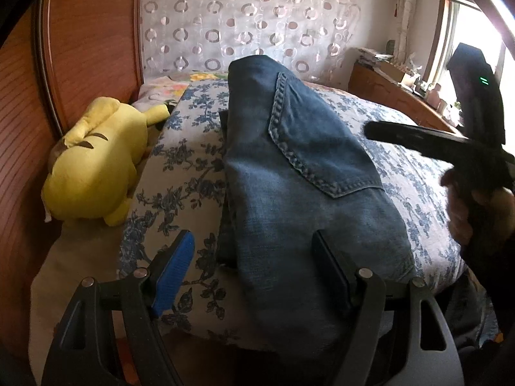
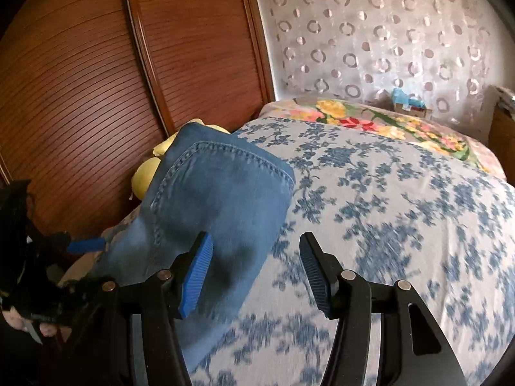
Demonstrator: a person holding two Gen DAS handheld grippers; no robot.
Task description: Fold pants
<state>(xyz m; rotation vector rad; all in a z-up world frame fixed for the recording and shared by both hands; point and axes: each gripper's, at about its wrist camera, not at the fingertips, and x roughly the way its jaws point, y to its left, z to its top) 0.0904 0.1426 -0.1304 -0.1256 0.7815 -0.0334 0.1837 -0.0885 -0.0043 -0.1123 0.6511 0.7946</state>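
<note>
Left tool (image 1: 252, 265) released, straddling near edge of folded jeans (image 1: 289, 160) running away lengthwise on bed (image 1: 180, 167); our right tool (image 2: 256, 270) released, jeans to its left.

left gripper (image 1: 252, 268): black frame | blue ribbed pads | silver pivot screws

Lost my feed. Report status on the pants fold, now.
Left gripper open, right gripper open, nothing held. Jeans folded on the floral bedspread. Yellow plush toy beside the jeans, apart from them.
</note>
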